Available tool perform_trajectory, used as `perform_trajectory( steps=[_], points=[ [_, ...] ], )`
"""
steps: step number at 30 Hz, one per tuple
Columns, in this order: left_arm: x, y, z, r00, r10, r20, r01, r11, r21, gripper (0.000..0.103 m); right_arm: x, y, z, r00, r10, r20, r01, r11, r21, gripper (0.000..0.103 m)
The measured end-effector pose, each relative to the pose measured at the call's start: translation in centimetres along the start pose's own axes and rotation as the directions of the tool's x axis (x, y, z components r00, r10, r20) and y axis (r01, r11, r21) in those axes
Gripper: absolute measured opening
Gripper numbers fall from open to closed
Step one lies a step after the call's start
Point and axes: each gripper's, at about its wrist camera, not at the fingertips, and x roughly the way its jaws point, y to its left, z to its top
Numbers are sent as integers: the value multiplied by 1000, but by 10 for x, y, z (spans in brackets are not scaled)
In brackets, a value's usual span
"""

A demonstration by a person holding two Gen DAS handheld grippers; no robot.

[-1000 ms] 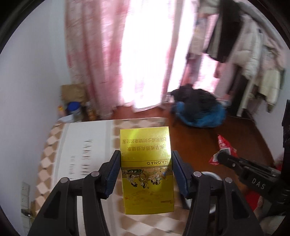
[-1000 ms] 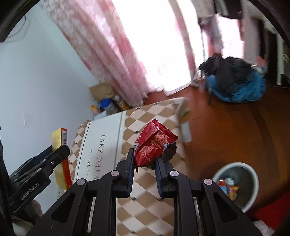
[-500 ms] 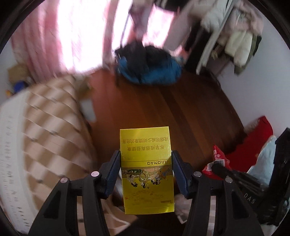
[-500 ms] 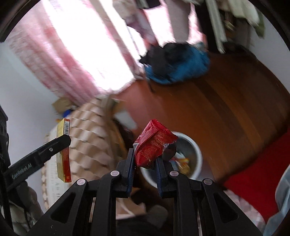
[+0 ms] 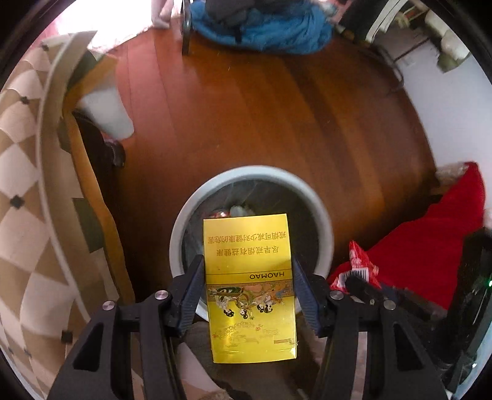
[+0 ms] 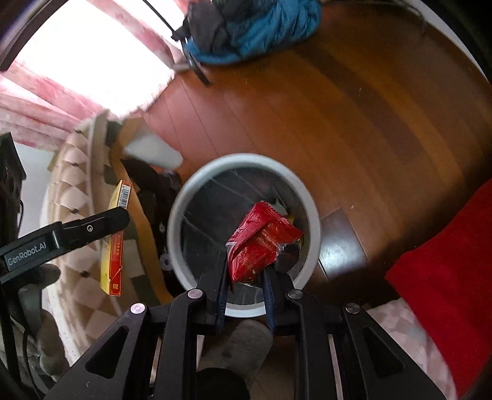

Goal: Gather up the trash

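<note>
A shiny yellow carton (image 5: 249, 286) stands between the pads of my left gripper (image 5: 247, 261), which points steeply down over a round grey bin (image 5: 252, 172). The pads still touch both sides of the carton while the jaws are opening. The bin holds some trash behind the carton. In the right wrist view, my right gripper (image 6: 245, 267) is shut on a crumpled red snack wrapper (image 6: 261, 243) directly above the same bin (image 6: 243, 158). The yellow carton (image 6: 115, 246) shows edge-on at the left there. The red wrapper (image 5: 359, 264) also appears at the right of the left wrist view.
The bin stands on a brown wooden floor (image 5: 276, 107). A bed with a checkered cover (image 5: 21, 184) lies to the left, with a white object (image 5: 107, 110) at its corner. A blue heap of clothes (image 5: 264, 27) is farther off and a red cloth (image 5: 430, 240) to the right.
Both grippers swung away from the bed and tipped downward, arriving above the bin. The carton and the wrapper stayed in their grips throughout.
</note>
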Motion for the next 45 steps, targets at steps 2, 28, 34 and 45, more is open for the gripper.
perform_trajectory(
  steps=[2,28,34,45],
  points=[
    [9,2,-1,1000,12,-23,-12,1000,-6,72,21,-2,5,1000,-8,-30,7,1000,-13,21],
    [-142,0,-83,963,183,200,-191,982,18,95,-65,42,-32,977,-211,-24,210,977,-34,103],
    [-210,-10,-130,947,147,286,-163,986,36,95,-143,72,-64,986,-158,52,161,985,-60,103],
    [-319,-13,-196,907,17,422,-50,996,68,95,-278,127,-132,981,-14,194,40,990,-132,103]
  ],
)
